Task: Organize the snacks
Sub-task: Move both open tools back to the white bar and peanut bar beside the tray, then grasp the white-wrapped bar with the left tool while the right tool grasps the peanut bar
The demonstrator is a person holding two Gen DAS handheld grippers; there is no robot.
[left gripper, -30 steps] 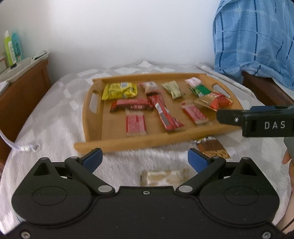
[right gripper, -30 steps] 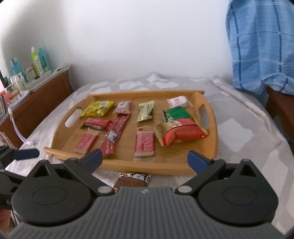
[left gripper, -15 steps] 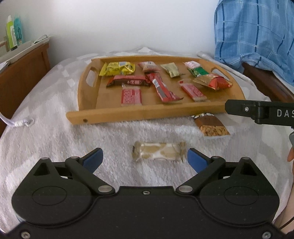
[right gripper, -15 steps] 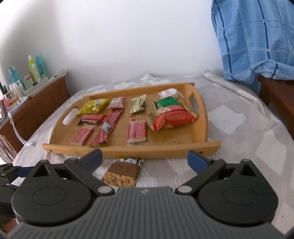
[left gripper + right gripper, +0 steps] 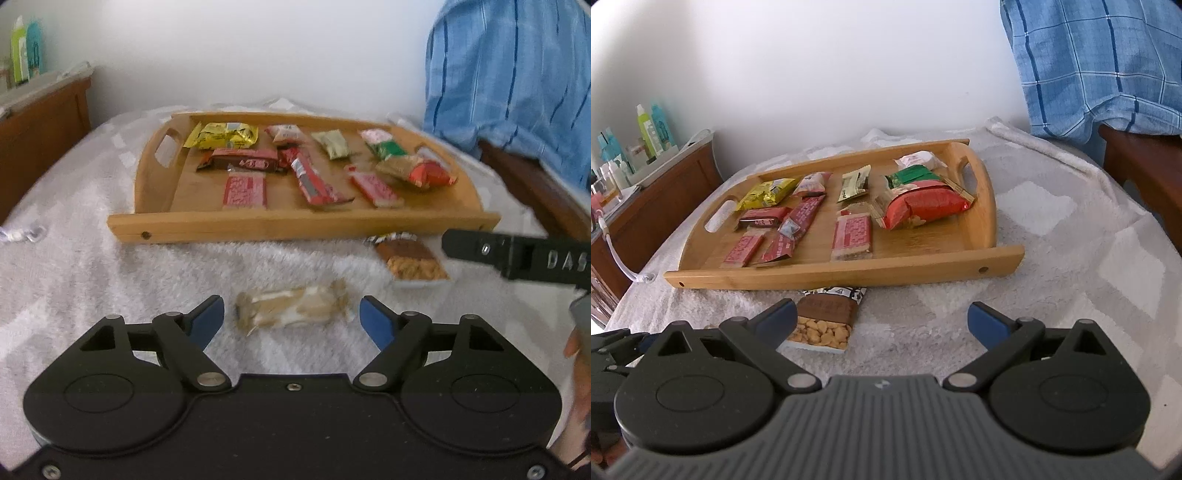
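A beige wrapped bar (image 5: pixel 291 306) lies crosswise on the white blanket, in front of the wooden tray (image 5: pixel 295 225). My left gripper (image 5: pixel 291 322) straddles this bar and its jaws are closing, with a small gap left at each end. A brown peanut bar (image 5: pixel 823 321) lies just before the tray (image 5: pixel 849 273), close to the left fingertip of my right gripper (image 5: pixel 882 322), which stands open. Several snack packets lie spread over the tray. The peanut bar (image 5: pixel 410 258) also shows in the left wrist view, beside the right gripper's black finger (image 5: pixel 480 249).
A wooden cabinet (image 5: pixel 657 199) with several bottles stands at the left, and a white cord (image 5: pixel 624 266) hangs beside it. Blue plaid cloth (image 5: pixel 1100 62) drapes over dark wooden furniture (image 5: pixel 1141 155) at the right. The left gripper's body (image 5: pixel 609 354) sits at the lower left.
Both grippers have sunk toward the blanket and the two loose bars. The left jaws have narrowed around the beige bar. The peanut bar has come up beside the right gripper's left fingertip.
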